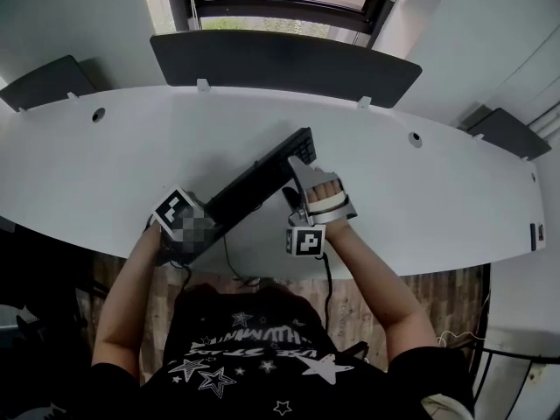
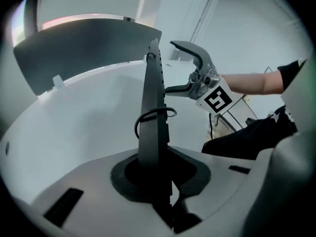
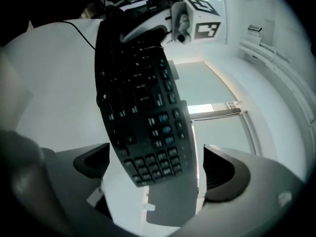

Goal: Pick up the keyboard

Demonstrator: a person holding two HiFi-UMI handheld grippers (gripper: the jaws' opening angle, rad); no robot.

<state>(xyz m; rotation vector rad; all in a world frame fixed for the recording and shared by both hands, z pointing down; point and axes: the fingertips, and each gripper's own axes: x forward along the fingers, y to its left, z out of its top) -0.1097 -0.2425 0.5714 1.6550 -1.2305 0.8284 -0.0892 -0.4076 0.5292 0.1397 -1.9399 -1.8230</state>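
The black keyboard (image 1: 262,175) lies slantwise over the white desk (image 1: 96,164). My left gripper (image 1: 203,219) is shut on its near left end. In the left gripper view the keyboard (image 2: 150,107) stands edge-on between the jaws of my left gripper (image 2: 154,169), and a loop of its black cable (image 2: 159,112) curls beside it. My right gripper (image 1: 303,180) is at the far right part of the keyboard. In the right gripper view the key face (image 3: 143,112) hangs between the wide jaws of my right gripper (image 3: 158,171). Gaps show on both sides, and neither pad touches it.
A dark divider panel (image 1: 280,64) stands along the desk's far edge, with a window behind it. Smaller dark panels (image 1: 44,81) flank the desk. The keyboard's cable (image 1: 229,265) drops over the desk's near edge toward the person's lap.
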